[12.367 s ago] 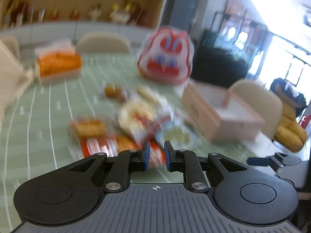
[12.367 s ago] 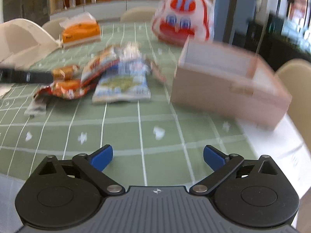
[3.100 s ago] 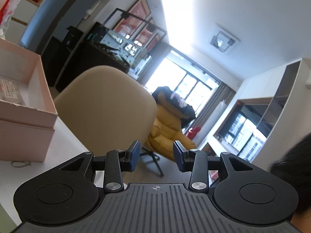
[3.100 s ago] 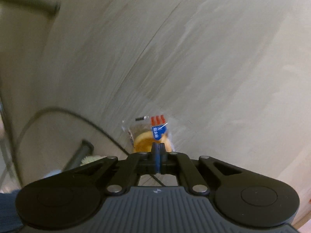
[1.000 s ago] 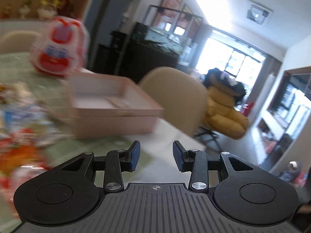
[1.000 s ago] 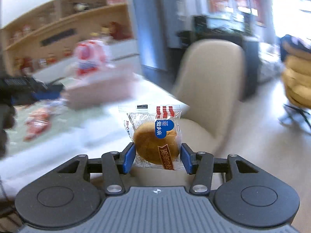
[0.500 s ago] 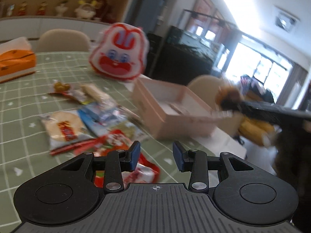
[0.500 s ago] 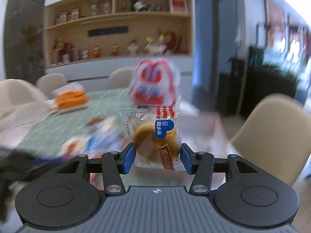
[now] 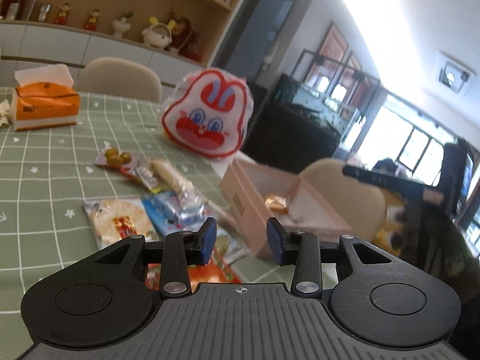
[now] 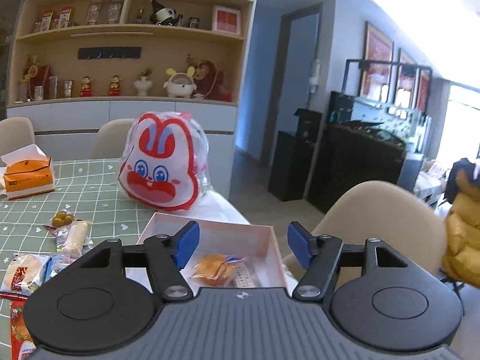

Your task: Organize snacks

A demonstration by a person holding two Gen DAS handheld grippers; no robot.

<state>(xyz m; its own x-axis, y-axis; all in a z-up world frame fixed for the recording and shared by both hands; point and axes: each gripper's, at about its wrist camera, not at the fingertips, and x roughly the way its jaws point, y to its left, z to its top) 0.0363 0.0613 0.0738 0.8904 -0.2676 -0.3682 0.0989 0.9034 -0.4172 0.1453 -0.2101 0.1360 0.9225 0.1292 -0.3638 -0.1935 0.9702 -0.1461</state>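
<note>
Above the open pink box (image 10: 271, 241) the air is free, so you can pass straight down; inside it only a wrapped cake (image 10: 214, 265) lies on the floor. Behind the box a rabbit-face bag (image 10: 160, 174) stands tall and blocks the far side. To its left, loose snack packets (image 9: 168, 198) crowd the green tabletop (image 9: 45, 162). A beige chair (image 10: 381, 219) stands just beside the box's right wall.

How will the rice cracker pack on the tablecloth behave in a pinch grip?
The rice cracker pack lies flat in glossy film, so it is probably light and slippery. The round cracker inside looks thin, likely brittle under a hard squeeze. Its loose film edges would probably flop.
</note>
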